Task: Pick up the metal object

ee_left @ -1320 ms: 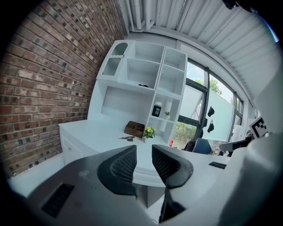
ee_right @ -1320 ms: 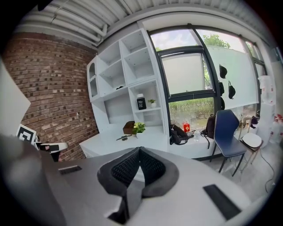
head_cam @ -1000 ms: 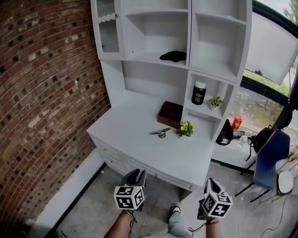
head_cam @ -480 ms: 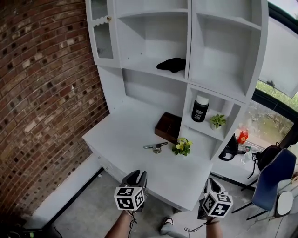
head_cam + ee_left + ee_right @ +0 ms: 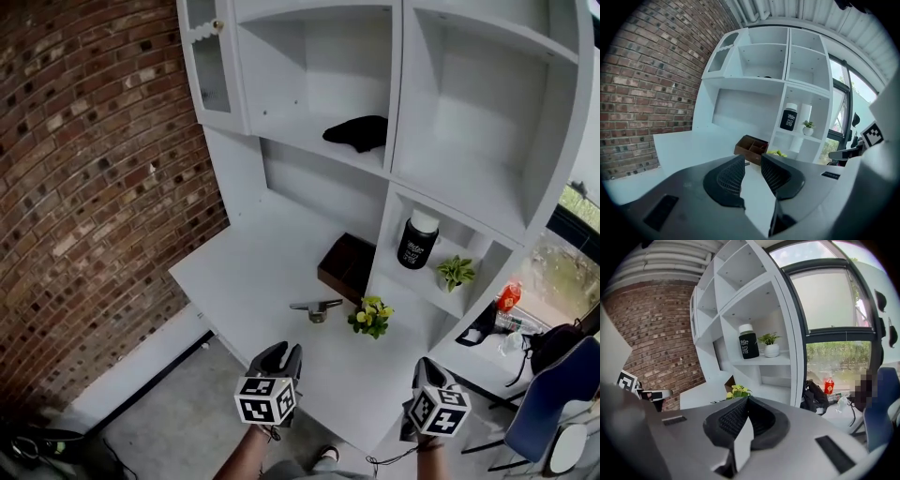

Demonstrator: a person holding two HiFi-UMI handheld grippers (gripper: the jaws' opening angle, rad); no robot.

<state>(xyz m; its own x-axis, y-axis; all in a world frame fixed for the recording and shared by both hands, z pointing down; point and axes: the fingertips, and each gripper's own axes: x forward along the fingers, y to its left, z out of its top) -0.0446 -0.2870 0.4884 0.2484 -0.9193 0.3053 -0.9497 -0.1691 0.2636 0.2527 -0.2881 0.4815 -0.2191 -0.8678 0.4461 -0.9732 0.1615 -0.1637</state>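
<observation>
The metal object (image 5: 316, 307) is a small grey lever-shaped piece. It lies on the white desk (image 5: 246, 270), left of a yellow-flowered plant (image 5: 371, 317). Both grippers hang below the desk's front edge, well short of the object. My left gripper (image 5: 278, 358) is open by a narrow gap and holds nothing; in the left gripper view its jaws (image 5: 752, 164) point at the desk. My right gripper (image 5: 424, 372) is shut and empty; in the right gripper view (image 5: 746, 401) its pads meet.
A brown compartment box (image 5: 345, 265) sits behind the metal object. A black jar (image 5: 417, 240) and a small potted plant (image 5: 457, 272) stand in a low cubby, a black cloth (image 5: 358, 132) on a shelf above. A brick wall (image 5: 84, 187) is left, a blue chair (image 5: 551, 398) right.
The head view has come closer to the desk and tilted, so the shelves look larger. Both grippers keep their low place and their state. The metal object has not moved.
</observation>
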